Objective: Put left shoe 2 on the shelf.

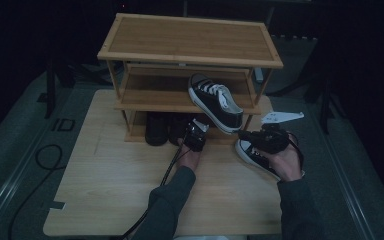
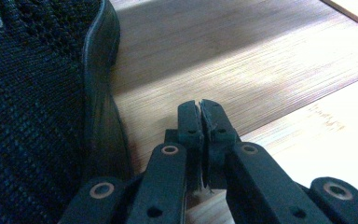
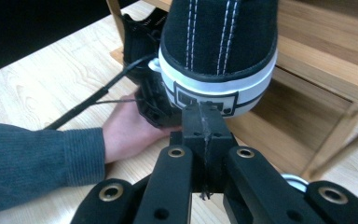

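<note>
A black-and-white sneaker [image 1: 215, 101] lies tilted on the shoe rack's middle shelf [image 1: 150, 100], its heel [image 3: 216, 56] hanging past the front edge. My right gripper [image 1: 243, 134] is shut and empty, its tips [image 3: 205, 110] right at the heel's rubber label. A second matching sneaker [image 1: 251, 154] lies on the table under my right hand. My left gripper [image 1: 194, 134] is low in front of the bottom shelf, shut on nothing [image 2: 200, 105]. Close on its left is a black knit shoe [image 2: 32, 116].
The wooden shoe rack [image 1: 190, 37] has three levels and stands at the back of a pale wooden table [image 1: 110, 190]. Dark shoes [image 1: 156, 129] sit on its bottom shelf. A black cable [image 1: 155, 195] trails from the left gripper along the sleeve. Dark floor surrounds the table.
</note>
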The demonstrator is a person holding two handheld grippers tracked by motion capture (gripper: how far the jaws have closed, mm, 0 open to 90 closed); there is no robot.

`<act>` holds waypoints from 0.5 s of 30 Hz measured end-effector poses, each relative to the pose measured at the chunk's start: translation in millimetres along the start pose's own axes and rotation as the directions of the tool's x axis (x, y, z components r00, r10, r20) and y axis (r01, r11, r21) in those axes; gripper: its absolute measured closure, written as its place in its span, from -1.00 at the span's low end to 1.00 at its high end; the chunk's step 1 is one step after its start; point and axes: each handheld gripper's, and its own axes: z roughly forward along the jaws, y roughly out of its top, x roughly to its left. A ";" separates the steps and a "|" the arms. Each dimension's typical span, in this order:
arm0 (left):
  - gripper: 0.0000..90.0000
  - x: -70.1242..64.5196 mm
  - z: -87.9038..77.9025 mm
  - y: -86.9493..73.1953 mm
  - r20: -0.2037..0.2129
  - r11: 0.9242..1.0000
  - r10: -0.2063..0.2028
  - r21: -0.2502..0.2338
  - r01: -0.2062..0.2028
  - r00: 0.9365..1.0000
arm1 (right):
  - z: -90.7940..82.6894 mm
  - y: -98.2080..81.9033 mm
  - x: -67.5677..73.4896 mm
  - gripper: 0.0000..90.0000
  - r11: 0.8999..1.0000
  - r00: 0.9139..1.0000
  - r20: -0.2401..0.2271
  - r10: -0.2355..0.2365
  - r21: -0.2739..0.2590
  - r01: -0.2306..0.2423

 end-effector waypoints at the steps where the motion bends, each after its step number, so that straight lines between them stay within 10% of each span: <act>1: 0.94 0.0 0.0 0.0 0.000 1.000 0.000 0.000 0.000 1.000 | 1.8 1.5 1.2 1.00 1.000 1.000 -0.007 0.000 -0.003 0.000; 15: 0.95 0.4 -0.1 -0.2 0.000 1.000 -0.005 -0.001 0.005 1.000 | 32.2 24.2 10.3 1.00 0.999 0.998 -0.061 -0.032 -0.012 0.031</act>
